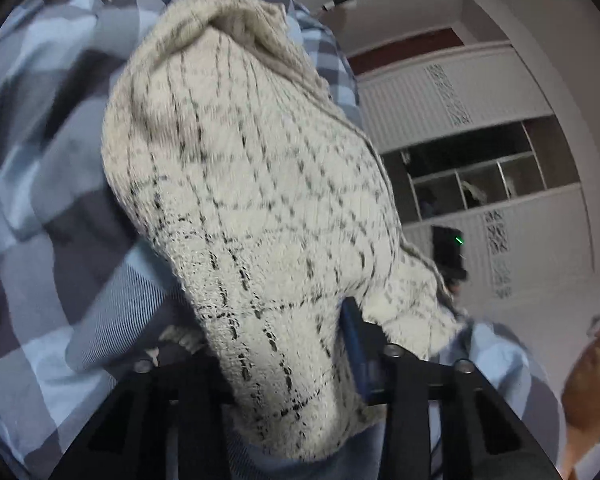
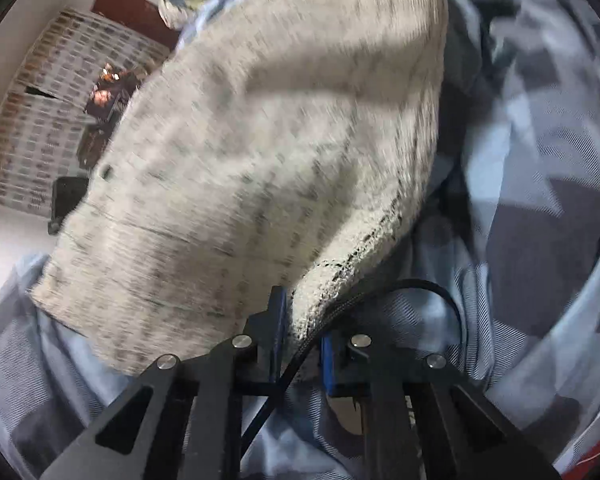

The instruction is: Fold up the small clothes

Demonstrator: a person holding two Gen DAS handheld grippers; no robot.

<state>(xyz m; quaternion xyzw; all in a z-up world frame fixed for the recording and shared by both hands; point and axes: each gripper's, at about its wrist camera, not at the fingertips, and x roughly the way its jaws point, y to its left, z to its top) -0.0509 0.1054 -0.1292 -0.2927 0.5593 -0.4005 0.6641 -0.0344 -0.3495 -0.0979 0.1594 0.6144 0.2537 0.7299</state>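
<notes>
A blue-and-grey checked cloth (image 1: 40, 128) covers the surface, rumpled into folds; a cream knit garment (image 1: 252, 184) with thin dark grid lines lies directly on it.

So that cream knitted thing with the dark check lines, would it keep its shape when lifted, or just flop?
Probably flop: the knitted garment bunches and folds over itself, sagging around the left gripper. It looks thick and fuzzy, so it likely grips well rather than slipping; the right gripper pinches one edge. Probably light too, though that's a guess.
</notes>
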